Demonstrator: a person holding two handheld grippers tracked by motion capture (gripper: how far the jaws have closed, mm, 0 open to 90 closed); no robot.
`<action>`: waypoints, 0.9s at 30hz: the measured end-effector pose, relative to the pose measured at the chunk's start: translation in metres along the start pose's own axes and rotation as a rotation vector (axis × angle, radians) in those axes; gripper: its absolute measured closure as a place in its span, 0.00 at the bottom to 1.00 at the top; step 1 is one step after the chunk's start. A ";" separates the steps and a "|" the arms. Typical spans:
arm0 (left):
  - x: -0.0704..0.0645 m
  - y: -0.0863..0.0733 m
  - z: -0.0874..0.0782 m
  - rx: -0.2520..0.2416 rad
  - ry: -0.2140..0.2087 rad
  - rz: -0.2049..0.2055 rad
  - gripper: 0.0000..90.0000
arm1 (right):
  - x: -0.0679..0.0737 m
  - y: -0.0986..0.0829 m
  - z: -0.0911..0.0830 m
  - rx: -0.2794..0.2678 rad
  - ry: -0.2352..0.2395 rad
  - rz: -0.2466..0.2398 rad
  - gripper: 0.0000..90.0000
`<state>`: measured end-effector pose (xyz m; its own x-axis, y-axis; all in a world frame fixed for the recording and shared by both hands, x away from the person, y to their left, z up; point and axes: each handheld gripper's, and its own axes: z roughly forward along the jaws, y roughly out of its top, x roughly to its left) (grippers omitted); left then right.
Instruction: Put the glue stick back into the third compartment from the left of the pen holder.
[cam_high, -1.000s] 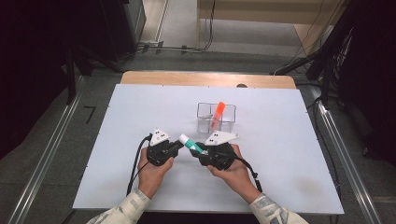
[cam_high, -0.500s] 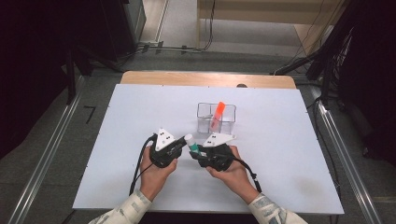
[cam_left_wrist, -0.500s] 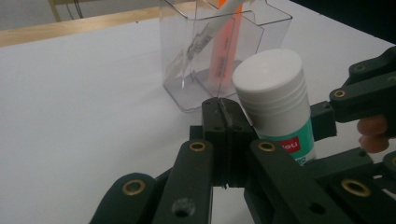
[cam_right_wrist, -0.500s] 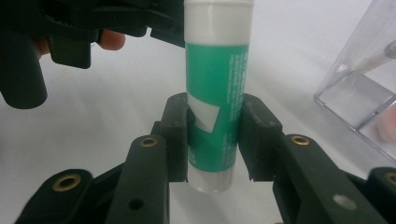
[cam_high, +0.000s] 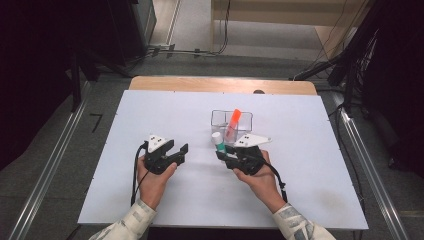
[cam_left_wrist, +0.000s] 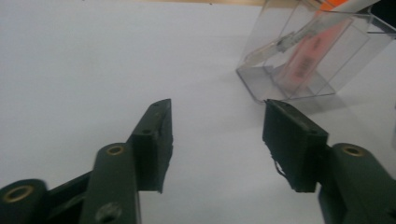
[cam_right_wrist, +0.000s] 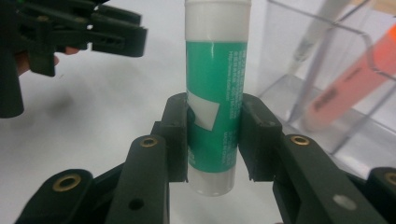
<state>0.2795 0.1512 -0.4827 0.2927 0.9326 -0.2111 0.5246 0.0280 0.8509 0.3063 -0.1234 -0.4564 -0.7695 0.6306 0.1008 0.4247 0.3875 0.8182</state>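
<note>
The right gripper (cam_right_wrist: 212, 135) has its fingers clamped on the upright glue stick (cam_right_wrist: 215, 93), just at 7 o'clock of the clear box (cam_high: 231, 122). The left gripper (cam_left_wrist: 217, 140) gapes empty. Next, I judge: lift and drop it inside

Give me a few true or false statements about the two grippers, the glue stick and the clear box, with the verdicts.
1. The right gripper is shut on the glue stick. True.
2. The left gripper grips the orange marker. False: its jaws stand open with nothing between them.
3. The orange marker stands in the clear box. True.
4. The glue stick lies flat on the table. False: it is held upright between the right gripper's jaws.
</note>
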 end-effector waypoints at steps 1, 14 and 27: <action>0.001 -0.001 0.000 0.001 0.006 0.001 0.43 | -0.003 0.000 -0.001 -0.006 -0.006 0.004 0.71; 0.003 -0.002 0.000 -0.005 0.025 0.004 0.36 | -0.041 0.009 -0.023 -0.110 -0.089 0.105 0.71; 0.006 -0.003 -0.002 -0.009 0.027 -0.002 0.34 | -0.066 0.013 -0.017 -0.156 -0.135 0.195 0.71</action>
<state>0.2784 0.1578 -0.4854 0.2699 0.9420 -0.1995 0.5178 0.0327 0.8549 0.3546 -0.1718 -0.4432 -0.6052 0.7713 0.1972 0.4721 0.1483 0.8690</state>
